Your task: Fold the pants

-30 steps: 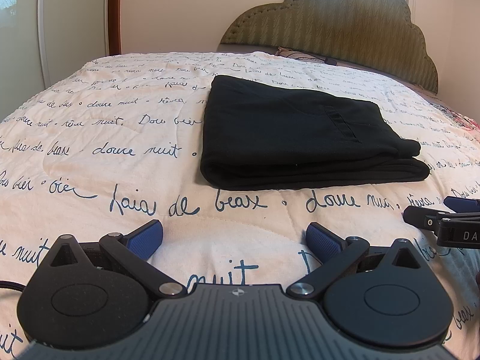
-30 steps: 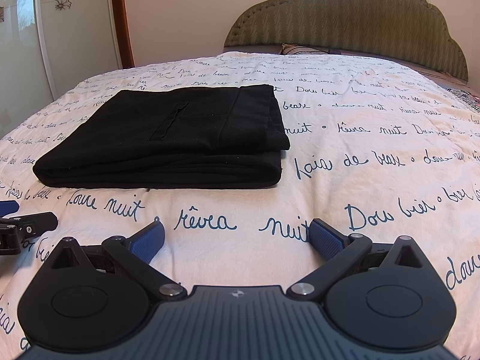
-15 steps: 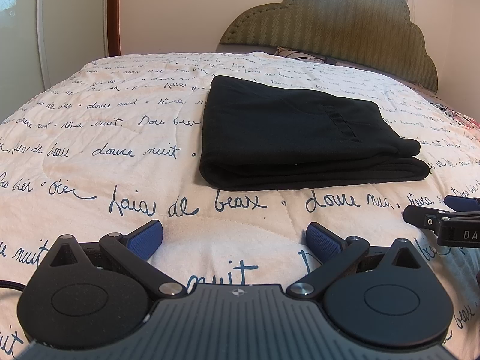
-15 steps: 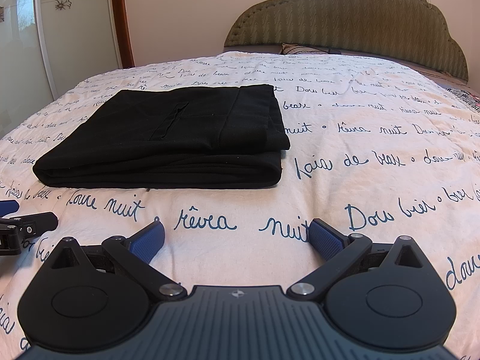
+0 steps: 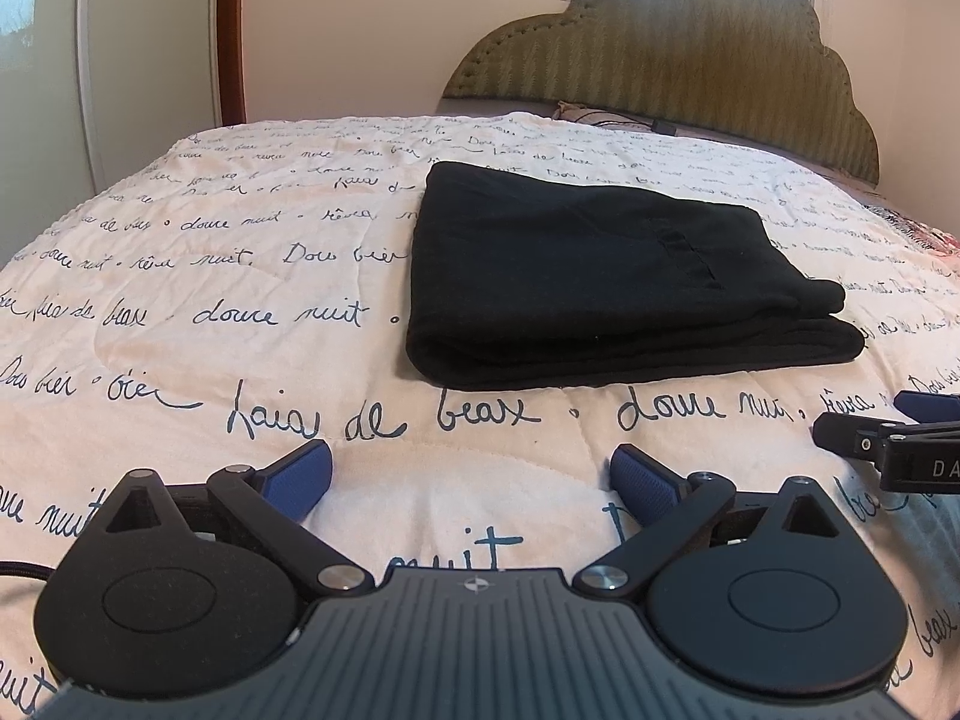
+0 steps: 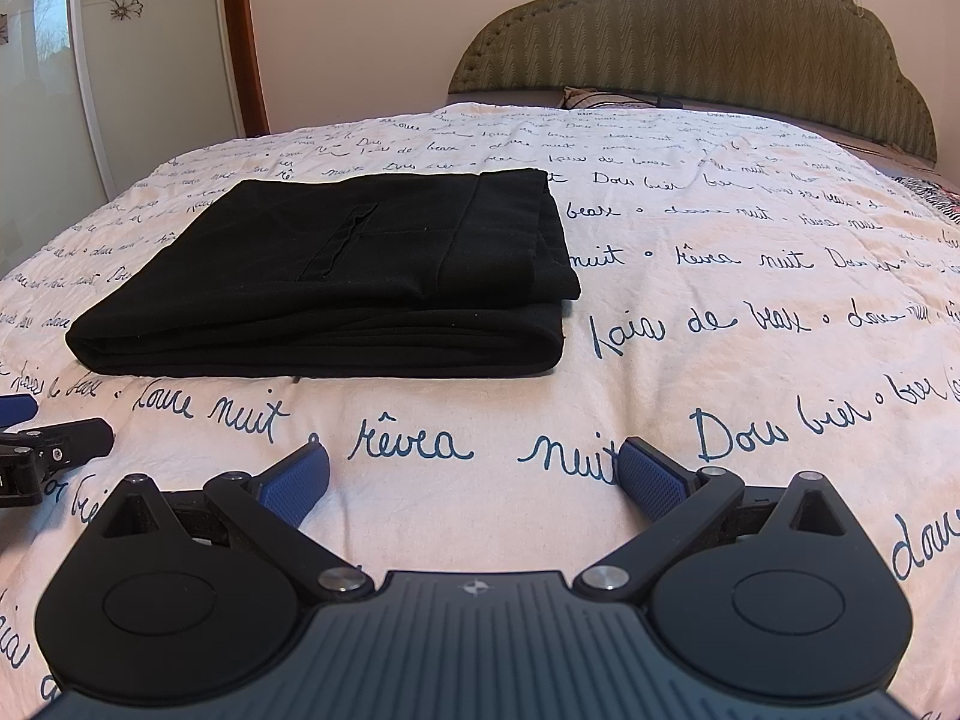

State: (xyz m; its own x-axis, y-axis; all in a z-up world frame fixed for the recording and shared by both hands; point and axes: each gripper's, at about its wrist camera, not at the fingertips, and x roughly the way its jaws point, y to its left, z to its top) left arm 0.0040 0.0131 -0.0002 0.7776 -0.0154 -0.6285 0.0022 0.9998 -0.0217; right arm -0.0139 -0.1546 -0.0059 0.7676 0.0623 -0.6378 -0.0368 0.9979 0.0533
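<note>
The black pants (image 5: pixel 600 288) lie folded into a flat rectangular stack on the bed, ahead and slightly right in the left wrist view, and ahead left in the right wrist view (image 6: pixel 360 282). My left gripper (image 5: pixel 474 477) is open and empty, low over the bedspread short of the pants. My right gripper (image 6: pixel 474 474) is open and empty too, near the pants' right front corner. Each gripper's tip shows at the edge of the other's view.
The bed is covered by a cream bedspread (image 5: pixel 210 300) with blue handwriting. An olive padded headboard (image 5: pixel 690 60) stands at the far end, with a pillow edge (image 5: pixel 588 114) below it. A wardrobe with a wooden frame (image 6: pixel 240 42) is at the left.
</note>
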